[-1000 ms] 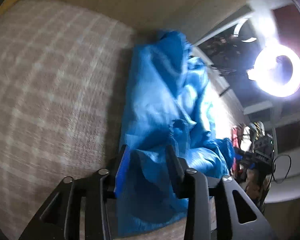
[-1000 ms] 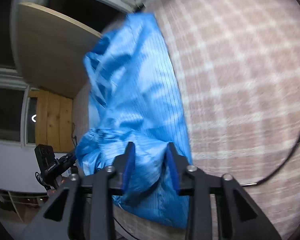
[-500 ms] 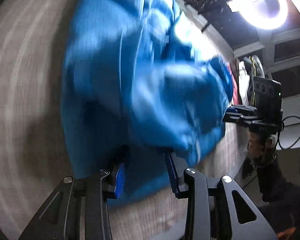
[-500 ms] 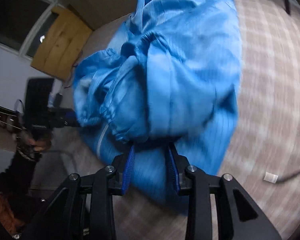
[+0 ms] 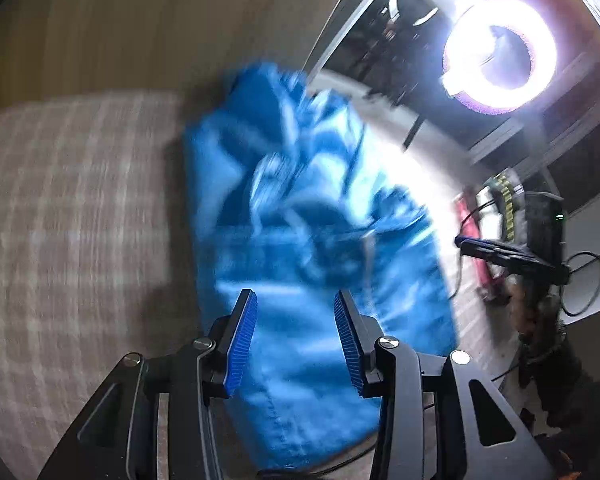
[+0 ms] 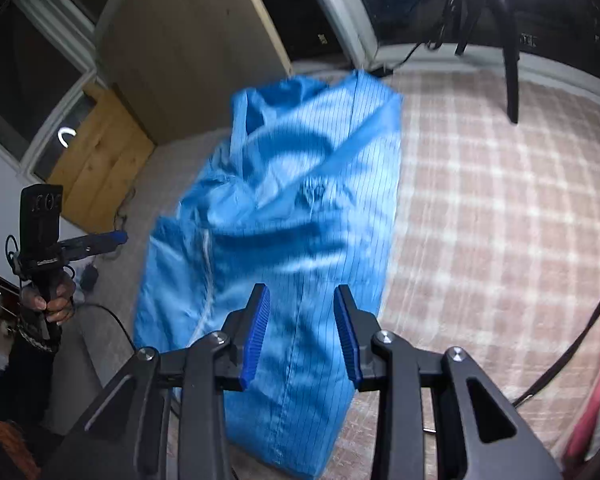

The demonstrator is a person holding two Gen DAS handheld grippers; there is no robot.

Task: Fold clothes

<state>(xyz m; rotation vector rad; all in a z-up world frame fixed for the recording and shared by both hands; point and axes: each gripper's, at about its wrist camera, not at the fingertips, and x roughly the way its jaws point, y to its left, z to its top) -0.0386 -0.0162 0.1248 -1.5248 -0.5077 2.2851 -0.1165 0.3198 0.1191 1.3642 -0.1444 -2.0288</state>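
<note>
Nearest me, the left gripper (image 5: 296,336) has its fingers released: both ribbed blue pads show bare, they have just eased a touch wider, and nothing sits between them. The right gripper (image 6: 302,332) is the same, its fingers parted and empty. Just beyond and under both pairs lies the blue garment (image 6: 300,200), a long narrow bundle on the checked worktop (image 6: 500,220). It runs from 6 o'clock up toward 12 in either wrist view. Its near hem is flat, with a seam running straight between my right fingers. The middle is lumpy, with a pale zip line at about 9 o'clock in the right view and loose folds piled on top. I judge the lengthwise fold is laid and the cross fold is next. To do it well I would drop both pairs of fingers onto the two near corners together. I would pinch every layer rather than only the top one, lift level, and carry the hem over the lump so the edges meet square. At 9 o'clock in the right view a hand (image 6: 48,300) holds the other gripper off the worktop edge. Farther off stand a red cloth (image 6: 596,380) at 4 o'clock and a dark stand leg (image 6: 512,80) at 1. In the left view a ring light (image 5: 500,52) glares at 1 o'clock.
</note>
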